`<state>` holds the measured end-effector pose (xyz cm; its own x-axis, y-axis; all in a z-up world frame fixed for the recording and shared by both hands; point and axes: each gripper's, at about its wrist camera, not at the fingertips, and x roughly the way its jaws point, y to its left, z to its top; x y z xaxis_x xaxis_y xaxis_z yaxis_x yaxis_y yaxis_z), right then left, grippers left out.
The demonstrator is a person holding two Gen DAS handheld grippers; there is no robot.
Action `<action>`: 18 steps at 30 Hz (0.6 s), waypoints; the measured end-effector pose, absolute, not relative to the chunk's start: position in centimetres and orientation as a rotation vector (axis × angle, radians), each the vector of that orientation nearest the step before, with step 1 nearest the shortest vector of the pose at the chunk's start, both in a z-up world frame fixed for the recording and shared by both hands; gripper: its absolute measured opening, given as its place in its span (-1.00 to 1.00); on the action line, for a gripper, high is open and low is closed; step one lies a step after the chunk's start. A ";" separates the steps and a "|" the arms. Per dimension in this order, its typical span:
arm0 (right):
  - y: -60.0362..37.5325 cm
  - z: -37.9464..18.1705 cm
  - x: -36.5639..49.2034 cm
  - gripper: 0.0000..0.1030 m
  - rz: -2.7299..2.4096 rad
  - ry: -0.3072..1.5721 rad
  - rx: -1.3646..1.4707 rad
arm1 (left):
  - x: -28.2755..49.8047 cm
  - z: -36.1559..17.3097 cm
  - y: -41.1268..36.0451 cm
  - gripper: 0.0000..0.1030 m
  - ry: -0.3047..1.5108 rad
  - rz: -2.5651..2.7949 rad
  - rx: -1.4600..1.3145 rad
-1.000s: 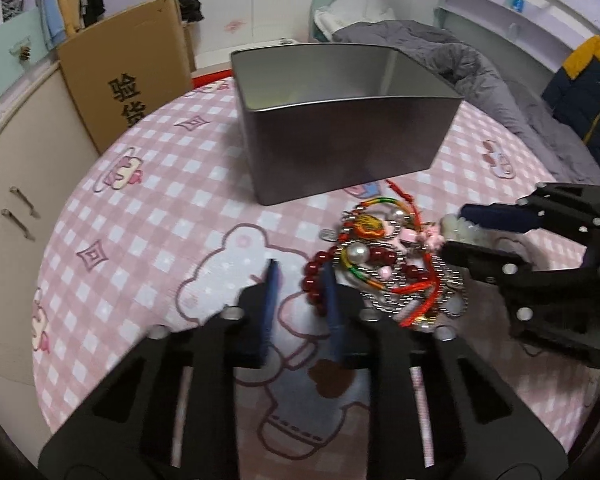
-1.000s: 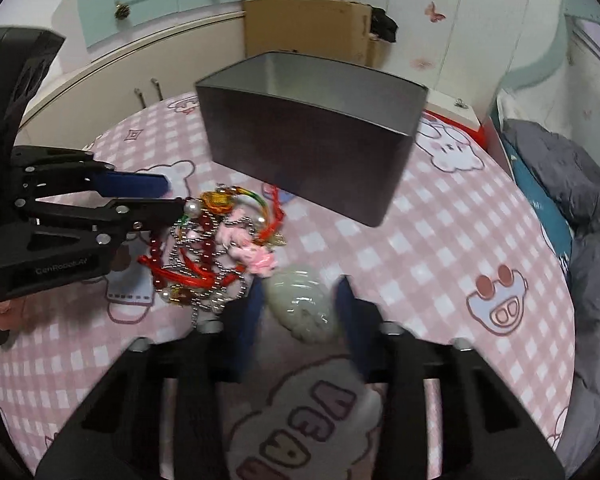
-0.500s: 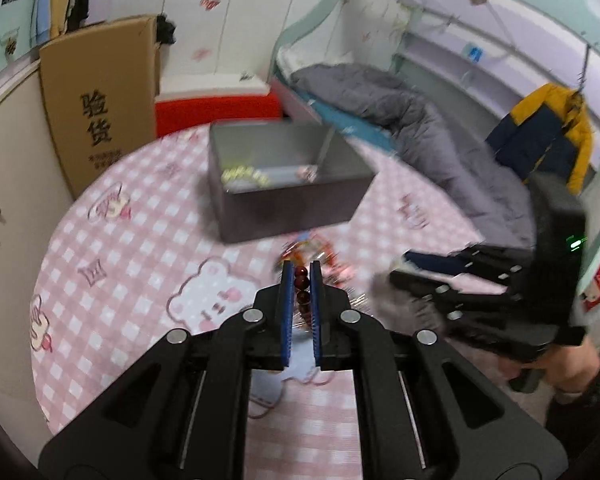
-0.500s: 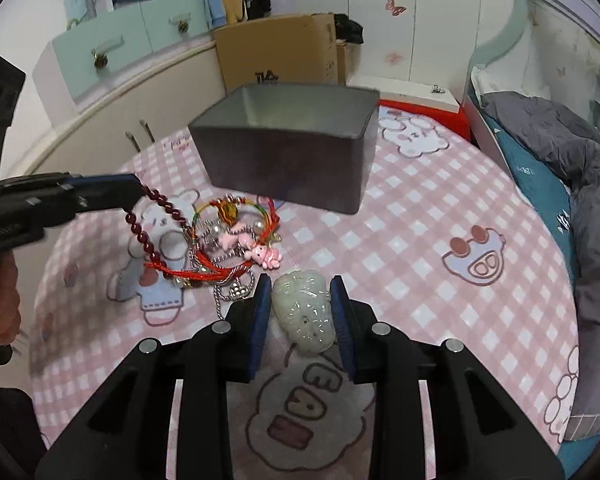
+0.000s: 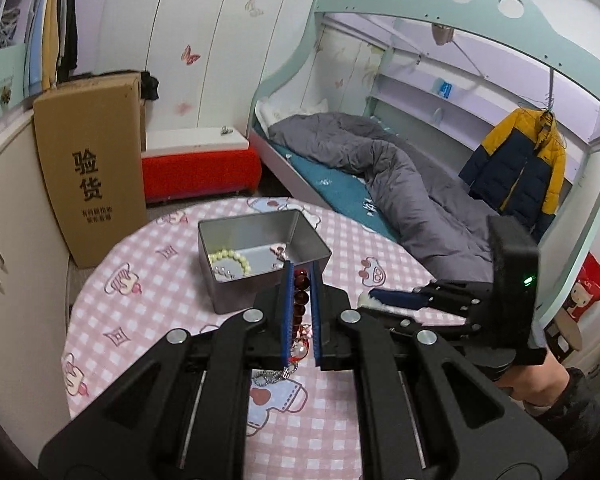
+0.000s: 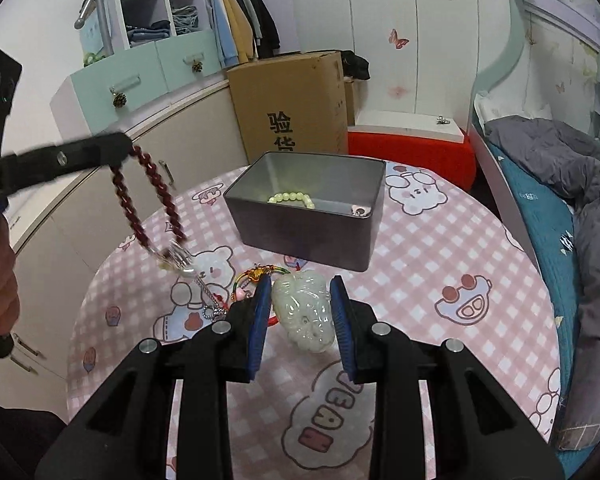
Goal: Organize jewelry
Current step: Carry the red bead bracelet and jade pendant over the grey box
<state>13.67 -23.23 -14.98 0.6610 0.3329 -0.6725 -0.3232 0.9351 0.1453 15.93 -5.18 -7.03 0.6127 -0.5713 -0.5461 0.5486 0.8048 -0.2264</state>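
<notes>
At centre frame in the right wrist view, the right hand-held gripper (image 6: 300, 312) clamps a pale jade pendant (image 6: 305, 308) above the pink checked bench (image 6: 440, 240). Upper left, the left hand-held gripper (image 6: 120, 148) pinches a dark red bead bracelet (image 6: 148, 200) dangling in the air. Behind them, the grey tin (image 6: 308, 232) holds a green bead bracelet (image 6: 292, 198).
</notes>
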 end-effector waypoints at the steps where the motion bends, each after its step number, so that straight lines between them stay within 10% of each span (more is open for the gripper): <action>1: -23.1 -15.4 13.8 -0.46 0.376 0.779 0.013 | 15.8 -7.0 -5.1 -0.85 0.640 -0.647 -0.037; 18: -21.1 -16.9 13.5 -0.46 0.410 0.814 -0.012 | 14.6 -2.9 -3.7 -0.85 0.550 -0.689 -0.073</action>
